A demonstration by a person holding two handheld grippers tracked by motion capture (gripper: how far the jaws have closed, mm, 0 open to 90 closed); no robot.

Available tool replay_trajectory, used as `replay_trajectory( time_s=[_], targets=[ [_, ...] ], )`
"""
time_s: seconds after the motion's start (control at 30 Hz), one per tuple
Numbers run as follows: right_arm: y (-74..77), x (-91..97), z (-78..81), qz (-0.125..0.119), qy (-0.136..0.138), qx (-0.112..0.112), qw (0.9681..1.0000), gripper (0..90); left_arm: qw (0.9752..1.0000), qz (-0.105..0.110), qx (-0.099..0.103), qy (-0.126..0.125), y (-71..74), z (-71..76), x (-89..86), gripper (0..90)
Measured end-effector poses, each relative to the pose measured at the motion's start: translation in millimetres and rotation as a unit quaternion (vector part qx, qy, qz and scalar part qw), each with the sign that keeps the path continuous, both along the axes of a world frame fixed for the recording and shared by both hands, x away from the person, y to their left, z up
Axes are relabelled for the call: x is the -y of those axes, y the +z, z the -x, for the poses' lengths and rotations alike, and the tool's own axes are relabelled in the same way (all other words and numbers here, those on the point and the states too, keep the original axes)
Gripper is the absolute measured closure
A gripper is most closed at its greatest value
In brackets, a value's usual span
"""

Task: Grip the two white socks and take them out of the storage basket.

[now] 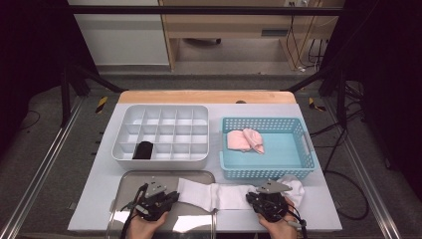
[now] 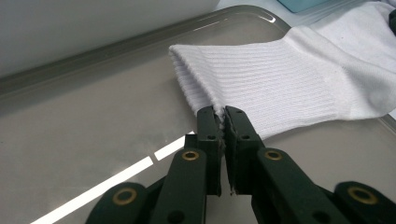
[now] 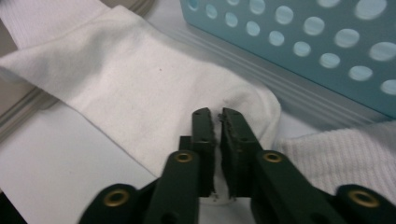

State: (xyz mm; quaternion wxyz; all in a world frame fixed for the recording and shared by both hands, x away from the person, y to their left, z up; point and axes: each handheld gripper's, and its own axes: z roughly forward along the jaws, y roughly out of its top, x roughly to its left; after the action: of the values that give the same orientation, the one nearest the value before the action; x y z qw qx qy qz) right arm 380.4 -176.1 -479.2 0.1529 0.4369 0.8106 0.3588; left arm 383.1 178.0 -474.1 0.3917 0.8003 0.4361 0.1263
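A long white sock (image 1: 219, 195) lies stretched from the metal tray (image 1: 166, 175) rightward along the front of the blue basket (image 1: 298, 172). My left gripper (image 1: 174, 195) is shut on the near edge of its ribbed cuff (image 2: 261, 88); white fabric shows between the jaw tips of the left gripper (image 2: 220, 112). My right gripper (image 1: 255, 197) lies over the sock's rounded foot end (image 3: 140, 79). The jaws of the right gripper (image 3: 217, 116) are shut, with a small pucker of cloth at their tips. A hand holds each gripper at the bottom edge of the high view.
More ribbed white cloth (image 3: 341, 149) lies to the right of my right gripper, against the basket. The basket holds a pink sock bundle (image 1: 245, 141). Behind the tray stands a white divided organiser (image 1: 159, 132) with a black roll (image 1: 144, 150) in a front compartment.
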Motion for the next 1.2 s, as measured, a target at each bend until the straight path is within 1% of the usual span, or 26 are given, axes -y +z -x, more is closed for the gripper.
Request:
replay_trajectory(
  time_s=[0.03,0.07,0.17,0.27,0.3,0.37,0.43,0.47,0.53,0.57,0.63,0.7,0.8,0.83,0.9,0.97,1.0,1.03,1.13,1.2],
  targets=[
    [0.3,0.1,0.2,0.005,0.003,-0.001,1.0,89.0,1.0,0.001,-0.001,-0.001,0.4,-0.1,-0.5,84.9],
    [0.5,0.4,0.3,0.004,0.004,-0.004,1.0,89.9,1.0,0.004,-0.001,-0.002,0.9,-0.3,-1.3,85.1],
    [2.1,3.1,0.3,0.003,0.006,-0.013,0.9999,90.0,0.9999,0.013,-0.005,-0.006,3.9,-0.1,-6.3,85.4],
    [4.3,7.5,0.7,0.001,0.005,-0.012,0.9999,90.0,0.9996,0.022,-0.014,-0.014,6.6,1.3,-13.3,85.4],
    [5.5,9.7,0.7,-0.002,0.003,-0.011,0.9999,90.0,0.9995,0.022,-0.015,-0.016,7.0,1.8,-14.7,85.4],
    [5.3,11.0,-0.3,0.001,0.0,-0.008,1.0,90.0,0.9995,0.022,-0.015,-0.018,7.2,2.0,-15.5,85.3],
    [3.7,9.8,-1.6,0.0,0.0,-0.007,1.0,89.7,0.9997,0.015,-0.011,-0.017,6.7,1.2,-14.5,85.1],
    [3.2,8.7,-2.1,0.001,0.002,-0.009,1.0,88.4,0.9998,0.012,-0.006,-0.016,5.4,0.5,-13.0,84.4],
    [4.1,5.4,-1.2,0.001,0.003,-0.003,1.0,82.7,0.9998,0.009,-0.001,-0.018,4.3,0.1,-12.1,82.7],
    [4.8,4.4,-1.1,-0.001,0.006,0.001,1.0,81.1,0.9999,0.009,0.003,-0.015,3.7,0.1,-11.5,81.4],
    [7.7,0.1,1.5,-0.018,0.012,0.008,0.9997,75.8,0.9998,0.009,0.009,-0.014,3.6,-0.4,-11.3,79.8],
    [7.5,-5.5,2.2,-0.027,0.02,0.012,0.9994,70.4,0.9998,0.009,0.011,-0.012,3.7,-1.4,-11.4,80.3],
    [1.7,-13.5,0.5,-0.014,0.025,0.002,0.9996,70.0,0.9998,0.009,0.008,-0.012,3.3,-3.5,-11.3,82.8],
    [-0.6,-14.9,-0.6,-0.009,0.026,0.001,0.9996,70.8,0.9999,0.008,0.007,-0.013,3.3,-4.0,-11.3,83.8],
    [-1.0,-15.1,-1.2,-0.008,0.026,0.002,0.9996,72.9,0.9999,0.008,0.006,-0.012,3.4,-5.3,-10.9,84.7],
    [-1.1,-14.4,-0.5,-0.005,0.028,0.0,0.9996,79.1,0.9999,0.007,0.007,-0.011,3.8,-6.6,-11.1,85.2],
    [-1.4,-14.0,0.3,-0.005,0.032,0.001,0.9995,84.0,0.9999,0.008,0.006,-0.01,4.0,-6.8,-11.3,85.2],
    [-0.9,-13.7,1.9,-0.004,0.036,-0.004,0.9994,88.2,0.9999,0.009,0.005,-0.01,4.4,-6.6,-11.5,85.3],
    [1.1,-11.6,4.9,-0.006,0.041,-0.023,0.9989,90.0,0.9998,0.01,0.005,-0.014,5.6,-4.5,-12.8,85.4],
    [1.7,-10.9,6.4,-0.006,0.045,-0.03,0.9985,90.0,0.9998,0.01,0.005,-0.015,5.9,-3.9,-13.8,85.4]
  ],
)
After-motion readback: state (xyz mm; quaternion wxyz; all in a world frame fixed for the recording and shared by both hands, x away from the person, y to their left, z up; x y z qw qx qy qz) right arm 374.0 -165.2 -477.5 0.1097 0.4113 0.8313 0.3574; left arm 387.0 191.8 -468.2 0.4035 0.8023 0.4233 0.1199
